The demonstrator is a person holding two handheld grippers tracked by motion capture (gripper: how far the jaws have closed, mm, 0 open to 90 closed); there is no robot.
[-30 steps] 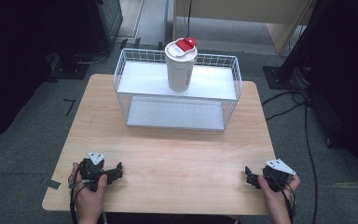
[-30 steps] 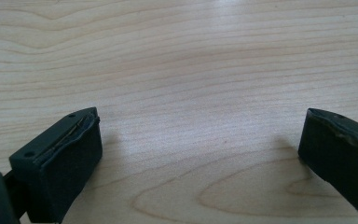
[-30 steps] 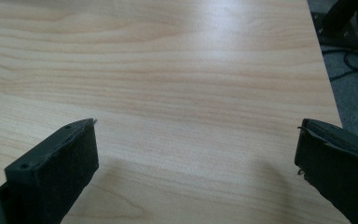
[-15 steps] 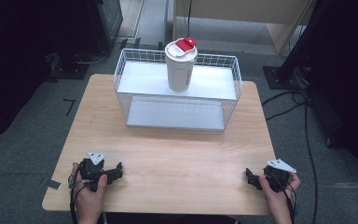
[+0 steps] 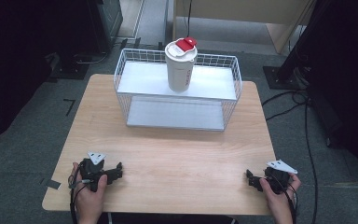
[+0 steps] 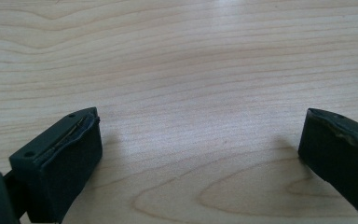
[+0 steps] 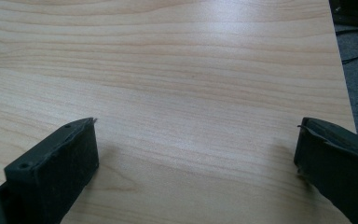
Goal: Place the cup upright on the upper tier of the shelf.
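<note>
My left gripper (image 5: 114, 171) and right gripper (image 5: 253, 179) both rest on the near edge of the table (image 5: 177, 158), jaws spread wide with nothing between them. Well apart from them, toward the far side, a white wire basket (image 5: 177, 88) stands, and on its upper shelf a tall white cup (image 5: 180, 67) with a red tab on its lid stands upright. The cup looks top-heavy; if I reach in low, I judge a jaw could catch the basket's rim and jolt it, or a squeeze near the lid could tip the cup or pop the lid off.
</note>
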